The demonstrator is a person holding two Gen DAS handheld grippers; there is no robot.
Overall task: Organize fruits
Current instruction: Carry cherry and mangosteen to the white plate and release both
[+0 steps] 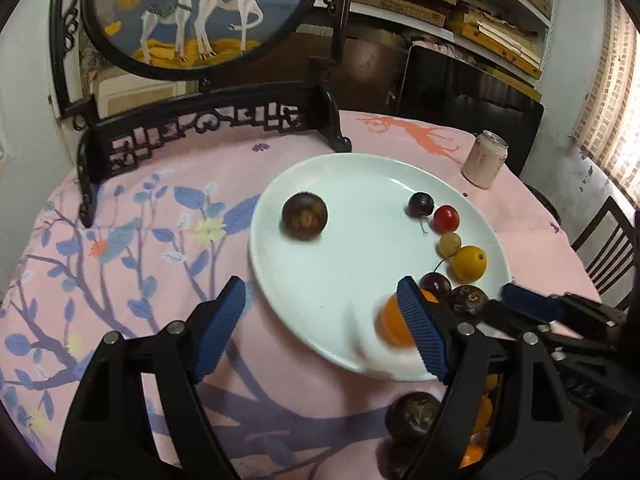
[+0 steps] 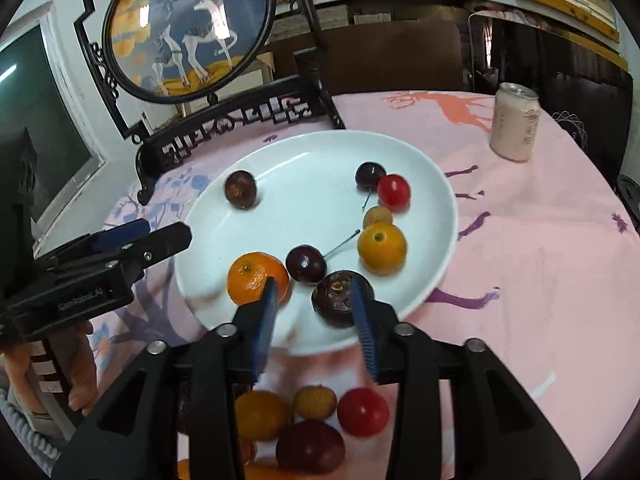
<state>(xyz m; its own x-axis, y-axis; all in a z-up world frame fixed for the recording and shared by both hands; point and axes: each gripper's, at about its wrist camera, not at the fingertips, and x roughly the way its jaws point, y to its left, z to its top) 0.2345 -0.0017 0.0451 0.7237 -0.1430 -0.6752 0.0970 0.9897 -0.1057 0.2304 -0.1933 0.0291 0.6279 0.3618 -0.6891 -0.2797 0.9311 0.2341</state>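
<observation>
Right wrist view: the round white plate on the pink worktop holds 8 fruits; right gripper fingers parted, empty. Left gripper fingers wide, empty.

The white plate looked like glazed ceramic, glossy under the light. The tablecloth was matt printed cloth (pink, floral). The cherry tomato was smooth and shiny, the mandarin finely dimpled. The can looked metal, the screen frame dark lacquered carved wood.
</observation>
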